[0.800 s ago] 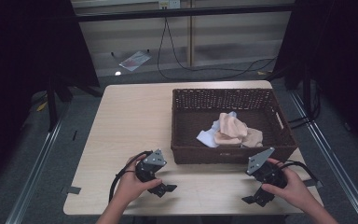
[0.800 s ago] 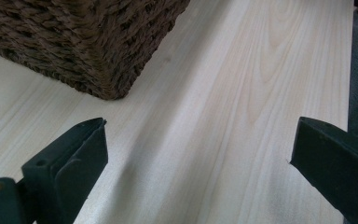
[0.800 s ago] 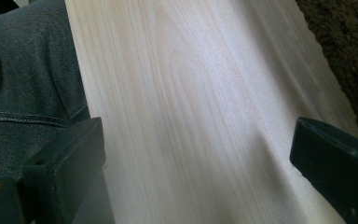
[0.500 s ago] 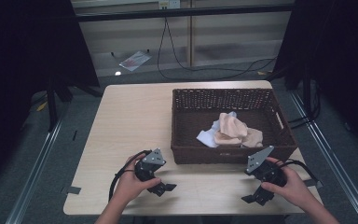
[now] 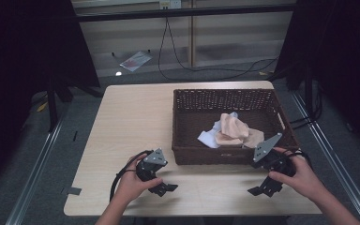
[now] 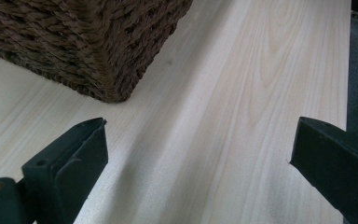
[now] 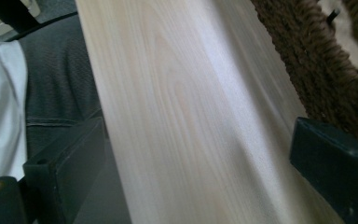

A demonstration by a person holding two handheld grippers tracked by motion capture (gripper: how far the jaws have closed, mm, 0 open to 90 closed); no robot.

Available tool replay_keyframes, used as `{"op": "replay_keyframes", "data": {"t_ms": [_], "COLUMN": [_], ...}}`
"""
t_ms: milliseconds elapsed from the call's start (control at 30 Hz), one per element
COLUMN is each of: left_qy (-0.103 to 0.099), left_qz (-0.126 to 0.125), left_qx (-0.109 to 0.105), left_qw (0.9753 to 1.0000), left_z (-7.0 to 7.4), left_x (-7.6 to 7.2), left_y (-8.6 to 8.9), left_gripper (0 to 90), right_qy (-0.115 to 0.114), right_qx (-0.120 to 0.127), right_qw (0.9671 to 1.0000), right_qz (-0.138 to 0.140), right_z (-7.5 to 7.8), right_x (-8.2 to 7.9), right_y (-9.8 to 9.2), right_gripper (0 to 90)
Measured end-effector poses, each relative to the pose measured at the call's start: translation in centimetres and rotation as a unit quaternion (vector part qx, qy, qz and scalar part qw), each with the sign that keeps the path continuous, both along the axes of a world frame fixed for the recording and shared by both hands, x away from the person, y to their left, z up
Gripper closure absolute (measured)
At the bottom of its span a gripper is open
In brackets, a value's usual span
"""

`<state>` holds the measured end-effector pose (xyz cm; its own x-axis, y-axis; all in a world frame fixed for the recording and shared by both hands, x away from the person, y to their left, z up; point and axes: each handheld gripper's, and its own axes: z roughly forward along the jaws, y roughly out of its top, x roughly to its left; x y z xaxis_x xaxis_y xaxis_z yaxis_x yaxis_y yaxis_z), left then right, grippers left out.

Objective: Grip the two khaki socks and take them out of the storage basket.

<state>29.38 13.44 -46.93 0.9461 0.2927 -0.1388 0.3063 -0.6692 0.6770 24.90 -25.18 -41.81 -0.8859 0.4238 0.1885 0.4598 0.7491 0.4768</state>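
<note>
On the pale wooden desk (image 5: 136,122), both claws, left (image 5: 165,188) and right (image 5: 261,188), rest spread and empty, while crumpled peach cloths (image 5: 233,129) in the dark wicker basket (image 5: 225,98) show from above.

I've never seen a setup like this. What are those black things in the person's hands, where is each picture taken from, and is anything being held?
No robot here: a person holds a hand-operated gripper in each hand, the left gripper and the right gripper. The high view looks down on the wooden table from above. The two gripper views come from cameras riding on the grippers, looking along their black jaws. On the table stands a brown wicker basket with crumpled cloths inside. Both grippers are open and hold nothing.
</note>
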Motion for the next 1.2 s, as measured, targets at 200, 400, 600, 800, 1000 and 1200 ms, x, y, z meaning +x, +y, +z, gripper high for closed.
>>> {"op": "replay_keyframes", "data": {"t_ms": [200,400,600,800,1000,1200], "left_qy": [-0.002,0.002,0.001,0.001,0.003,0.001], "left_qz": [-0.002,0.000,0.002,-0.001,-0.001,-0.003], "left_qx": [-0.004,-0.004,-0.008,-0.005,-0.007,-0.005], "left_qw": [1.0000,1.0000,1.0000,1.0000,1.0000,1.0000], "left_z": [0.0,0.0,0.0,0.0,-0.1,-0.1], "left_x": [0.0,0.0,0.0,0.0,0.0,0.0], "left_y": [0.0,0.0,0.0,0.0,0.0,0.0], "left_gripper": [3.5,3.5,3.5,3.5,3.5,3.5], "right_qy": [0.004,0.001,-0.002,-0.016,-0.021,-0.020], "right_qx": [0.004,0.010,0.010,0.017,0.014,0.010], "right_qw": [1.0000,0.9998,0.9997,0.9988,0.9971,0.9953], "right_qz": [-0.001,-0.014,-0.020,-0.043,-0.071,-0.094], "right_z": [1.9,4.5,5.8,6.7,6.3,4.8], "right_x": [0.5,1.6,2.7,4.5,6.5,8.5], "right_y": [-0.2,-0.5,-0.6,-0.8,-0.8,-0.8], "right_gripper": [3.8,3.7,3.7,3.4,2.9,3.1]}}
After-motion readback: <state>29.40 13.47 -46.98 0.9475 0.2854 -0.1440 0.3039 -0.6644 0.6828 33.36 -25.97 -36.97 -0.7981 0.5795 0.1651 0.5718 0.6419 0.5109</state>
